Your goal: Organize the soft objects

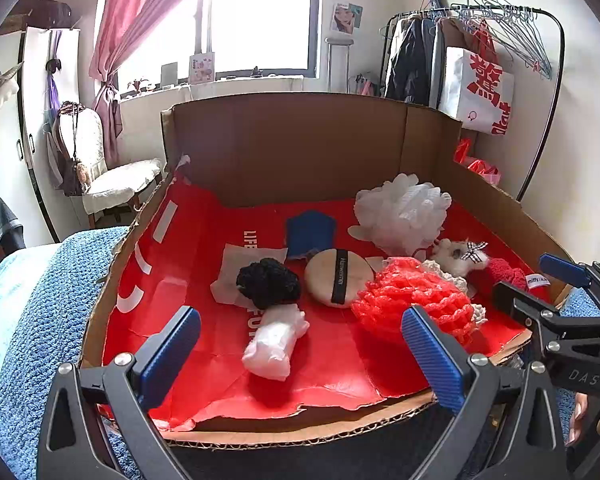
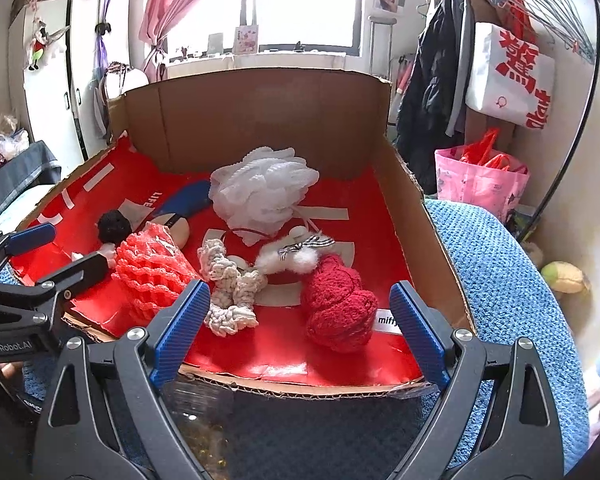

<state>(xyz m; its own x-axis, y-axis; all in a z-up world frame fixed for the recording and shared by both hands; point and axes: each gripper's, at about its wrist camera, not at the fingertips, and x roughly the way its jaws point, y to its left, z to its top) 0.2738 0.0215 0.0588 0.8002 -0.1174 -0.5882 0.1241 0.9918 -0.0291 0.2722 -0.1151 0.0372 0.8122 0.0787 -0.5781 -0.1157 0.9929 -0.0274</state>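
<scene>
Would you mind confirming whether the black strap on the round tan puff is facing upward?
Yes, in the left wrist view the black strap runs plainly across the top face of the round tan puff.

The red yarn ball covers part of a white label, cutting its lettering short. Behind the red mesh sponge, the cream knotted rope is mostly hidden.

Clothes rack, pink curtain, blue blanket

Blue knitted blanket over the bed, open cardboard box directly on it.
</scene>
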